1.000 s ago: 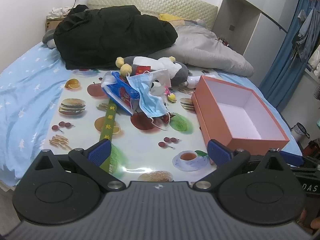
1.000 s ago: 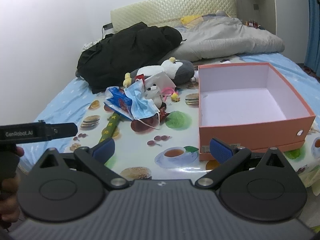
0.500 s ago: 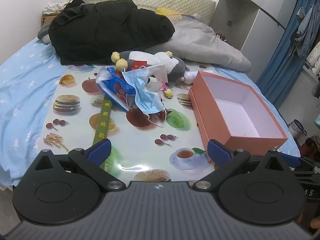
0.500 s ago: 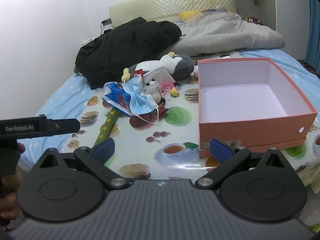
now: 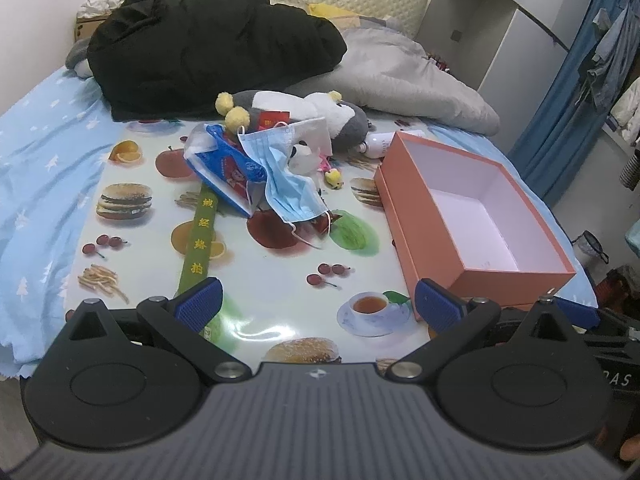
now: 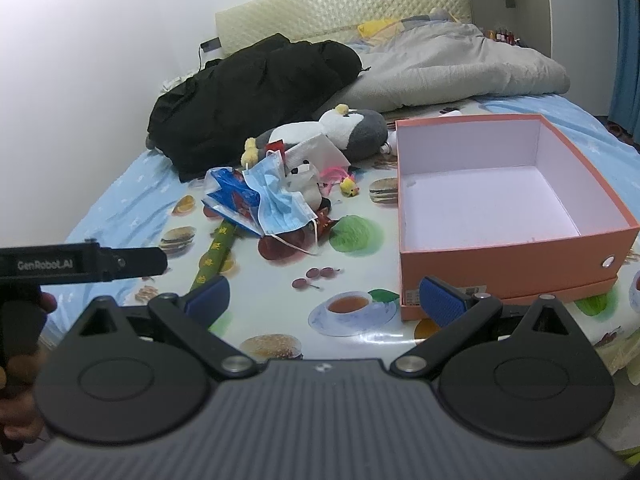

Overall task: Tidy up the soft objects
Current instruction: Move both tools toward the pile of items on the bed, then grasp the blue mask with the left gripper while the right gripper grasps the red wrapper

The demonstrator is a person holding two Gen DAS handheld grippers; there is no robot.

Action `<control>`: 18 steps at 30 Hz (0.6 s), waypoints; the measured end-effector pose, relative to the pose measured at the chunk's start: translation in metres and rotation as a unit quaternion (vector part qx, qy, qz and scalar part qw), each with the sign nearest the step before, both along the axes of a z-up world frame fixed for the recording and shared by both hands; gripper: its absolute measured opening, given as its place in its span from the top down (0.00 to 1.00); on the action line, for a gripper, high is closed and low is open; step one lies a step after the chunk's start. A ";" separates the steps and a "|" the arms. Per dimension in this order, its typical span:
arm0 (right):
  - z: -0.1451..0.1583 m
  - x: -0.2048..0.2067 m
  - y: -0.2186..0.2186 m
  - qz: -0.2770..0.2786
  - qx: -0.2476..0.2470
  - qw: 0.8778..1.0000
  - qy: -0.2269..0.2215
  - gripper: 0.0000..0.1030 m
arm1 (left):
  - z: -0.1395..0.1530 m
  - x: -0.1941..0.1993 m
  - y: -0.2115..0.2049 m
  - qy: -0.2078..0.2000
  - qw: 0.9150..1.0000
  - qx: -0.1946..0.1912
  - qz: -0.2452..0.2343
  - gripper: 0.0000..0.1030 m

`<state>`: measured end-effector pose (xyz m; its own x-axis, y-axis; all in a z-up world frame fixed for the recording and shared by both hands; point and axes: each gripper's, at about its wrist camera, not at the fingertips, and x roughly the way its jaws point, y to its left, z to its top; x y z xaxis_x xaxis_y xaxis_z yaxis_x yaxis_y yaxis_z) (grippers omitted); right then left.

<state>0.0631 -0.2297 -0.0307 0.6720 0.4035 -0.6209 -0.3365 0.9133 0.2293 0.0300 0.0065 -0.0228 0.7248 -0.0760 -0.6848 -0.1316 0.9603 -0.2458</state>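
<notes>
Both the left gripper point(image 5: 318, 306) and the right gripper point(image 6: 324, 300) hang with fingers spread wide, grasping nothing, over the food-print mat point(image 5: 272, 276). The orange box point(image 6: 508, 268) sits empty on the right. Left of it, heaped together: penguin plush point(image 6: 352, 128), blue face mask point(image 5: 288, 184), small panda toy point(image 6: 306, 180).

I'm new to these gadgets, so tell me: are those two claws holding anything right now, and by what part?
Nothing is held. The left gripper and right gripper both have open jaws with nothing between them.
</notes>
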 end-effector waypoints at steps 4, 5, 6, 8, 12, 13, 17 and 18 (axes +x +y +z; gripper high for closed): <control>-0.002 0.007 0.004 -0.001 -0.002 1.000 0.007 0.00 | -0.003 0.007 0.004 0.004 1.000 0.001 0.000 0.00; -0.003 0.007 0.005 0.000 -0.003 1.000 0.007 0.00 | -0.004 0.009 0.005 0.005 1.000 0.000 0.000 0.00; -0.004 0.009 0.007 0.001 -0.003 1.000 0.008 0.00 | -0.005 0.011 0.007 0.007 1.000 -0.002 0.001 0.00; -0.004 0.013 0.010 0.001 -0.004 1.000 0.011 0.00 | -0.008 0.016 0.011 0.010 1.000 -0.005 0.003 0.00; -0.006 0.024 0.020 0.014 -0.008 1.000 0.012 0.00 | -0.014 0.026 0.020 0.016 1.000 -0.010 0.012 0.00; -0.006 0.026 0.023 0.020 -0.011 1.000 0.009 0.00 | -0.016 0.029 0.023 0.017 1.000 -0.011 0.015 0.00; -0.011 0.037 0.034 0.030 -0.007 1.000 0.007 0.00 | -0.028 0.047 0.036 0.028 0.999 -0.020 0.026 0.00; -0.013 0.041 0.036 0.035 -0.001 0.999 0.009 0.00 | -0.032 0.052 0.040 0.031 0.999 -0.022 0.030 0.00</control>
<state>0.1043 -0.1942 -0.0436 0.6309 0.4478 -0.6336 -0.3946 0.8883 0.2350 0.0821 0.0465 -0.0548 0.6853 -0.0652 -0.7254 -0.2051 0.9384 -0.2781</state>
